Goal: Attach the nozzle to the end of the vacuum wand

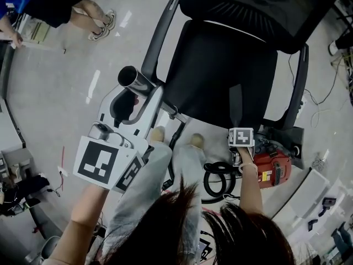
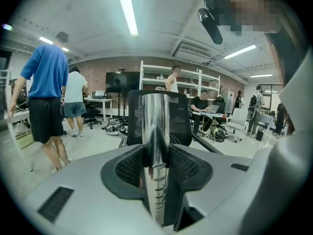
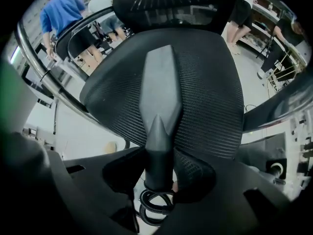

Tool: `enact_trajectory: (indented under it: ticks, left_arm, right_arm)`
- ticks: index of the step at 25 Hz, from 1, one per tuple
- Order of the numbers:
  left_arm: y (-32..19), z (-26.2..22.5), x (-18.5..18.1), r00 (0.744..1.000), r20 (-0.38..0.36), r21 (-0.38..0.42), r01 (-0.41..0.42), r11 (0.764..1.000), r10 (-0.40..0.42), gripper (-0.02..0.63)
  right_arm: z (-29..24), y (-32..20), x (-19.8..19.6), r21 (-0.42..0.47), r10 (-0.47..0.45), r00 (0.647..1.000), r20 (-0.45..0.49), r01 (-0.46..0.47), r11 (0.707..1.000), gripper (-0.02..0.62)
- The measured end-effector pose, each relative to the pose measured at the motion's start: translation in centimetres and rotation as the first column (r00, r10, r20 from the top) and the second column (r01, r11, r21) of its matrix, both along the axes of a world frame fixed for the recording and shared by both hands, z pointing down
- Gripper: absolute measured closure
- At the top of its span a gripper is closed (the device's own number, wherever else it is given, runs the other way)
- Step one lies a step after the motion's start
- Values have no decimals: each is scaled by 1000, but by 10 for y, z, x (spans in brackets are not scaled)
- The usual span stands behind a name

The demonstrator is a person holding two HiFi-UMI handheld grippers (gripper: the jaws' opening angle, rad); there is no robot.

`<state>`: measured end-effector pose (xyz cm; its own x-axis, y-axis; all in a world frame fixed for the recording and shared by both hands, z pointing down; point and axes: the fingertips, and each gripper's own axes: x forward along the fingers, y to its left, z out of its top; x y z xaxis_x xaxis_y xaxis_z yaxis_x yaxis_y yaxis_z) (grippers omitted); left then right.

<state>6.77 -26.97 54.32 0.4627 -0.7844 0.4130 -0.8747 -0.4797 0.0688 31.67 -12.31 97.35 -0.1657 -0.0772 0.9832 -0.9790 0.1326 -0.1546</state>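
A chrome vacuum wand (image 1: 132, 79) juts up and away from my left gripper (image 1: 129, 101), which is shut on it. In the left gripper view the wand (image 2: 155, 126) runs straight out between the pads of that gripper (image 2: 156, 168). A dark grey flat-tipped nozzle (image 1: 236, 101) lies along the seat of a black office chair (image 1: 209, 54). My right gripper (image 1: 241, 142) points steeply down at the seat's front edge. In the right gripper view the nozzle (image 3: 160, 97) has its round end between the jaws of that gripper (image 3: 159, 177), which stand open around it.
A red vacuum body (image 1: 273, 167) and a coiled black hose (image 1: 218, 178) sit on the floor right of the holder's feet (image 1: 193, 141). The chair's armrests (image 1: 160, 35) flank the seat. People (image 1: 94, 15) stand at the far left. Shelves (image 2: 181, 82) and desks line the room.
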Motion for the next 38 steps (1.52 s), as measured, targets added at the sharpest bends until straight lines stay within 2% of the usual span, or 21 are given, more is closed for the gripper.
enact_trajectory:
  ticks: [7, 15, 22, 31, 38]
  left_arm:
    - [-4, 0, 0, 1000, -10, 6, 1, 1000, -1, 446]
    - [-4, -1, -2, 1000, -18, 9, -1, 1000, 1, 446]
    - [5, -2, 1, 1000, -11, 2, -22, 1000, 22, 446]
    - [11, -5, 10, 997, -17, -3, -73, 997, 73, 446]
    - [19, -10, 15, 993, -38, 33, -112, 993, 114, 446]
  right_arm:
    - [0, 0, 1, -32, -8, 1000, 26, 8, 999, 426]
    - [-5, 1, -1, -5, -5, 1000, 1, 5, 1000, 416]
    - [-23, 4, -16, 4, 147, 979, 140, -149, 989, 416]
    - [-62, -3, -33, 75, 249, 936, 250, -275, 958, 416]
    - [-102, -3, -45, 133, 274, 918, 288, -321, 938, 416]
